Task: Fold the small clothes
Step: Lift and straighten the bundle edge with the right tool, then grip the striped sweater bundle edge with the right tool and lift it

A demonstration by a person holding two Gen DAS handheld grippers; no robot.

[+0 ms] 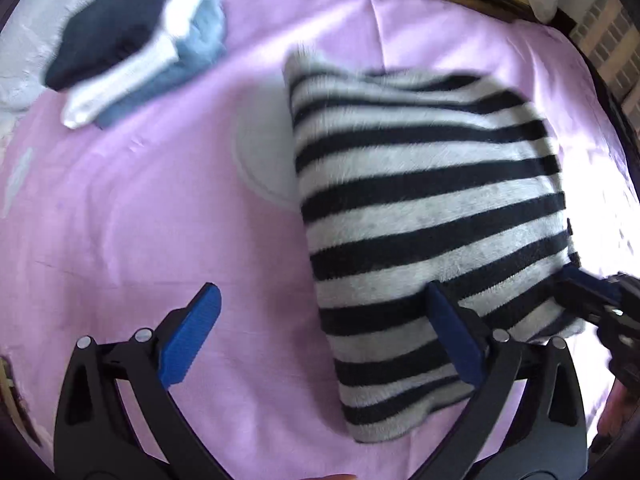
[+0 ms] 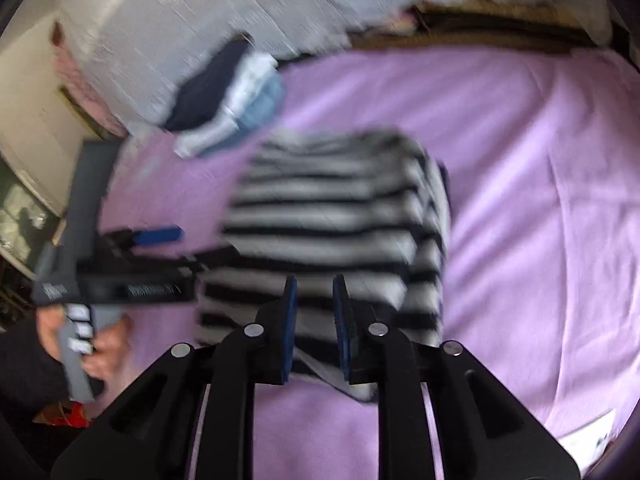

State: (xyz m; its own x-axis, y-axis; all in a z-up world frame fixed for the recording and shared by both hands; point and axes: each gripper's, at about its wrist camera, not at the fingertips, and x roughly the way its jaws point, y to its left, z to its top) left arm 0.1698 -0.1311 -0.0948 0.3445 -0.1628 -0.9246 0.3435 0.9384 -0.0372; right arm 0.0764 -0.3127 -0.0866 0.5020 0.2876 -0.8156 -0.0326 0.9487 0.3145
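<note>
Black linkage arms and blue pads of the right gripper (image 2: 314, 312) fill the near foreground, jaws drawn nearly together over the near edge of the striped garment (image 2: 336, 232). Motion blur leaves it uncertain whether the pads pinch cloth; a grip on the hem seems likely. Folded into a block, the garment lies on the lilac sheet (image 2: 540, 200), its long axis running away from the right gripper, stripes crossing that axis. Beside its left edge, the left gripper (image 1: 324, 320) stands wide open, one pad over the knit, holding nothing. Of the two, the right gripper is nearer the hem. Finished folded clothes (image 1: 132, 52) lie well apart.
</note>
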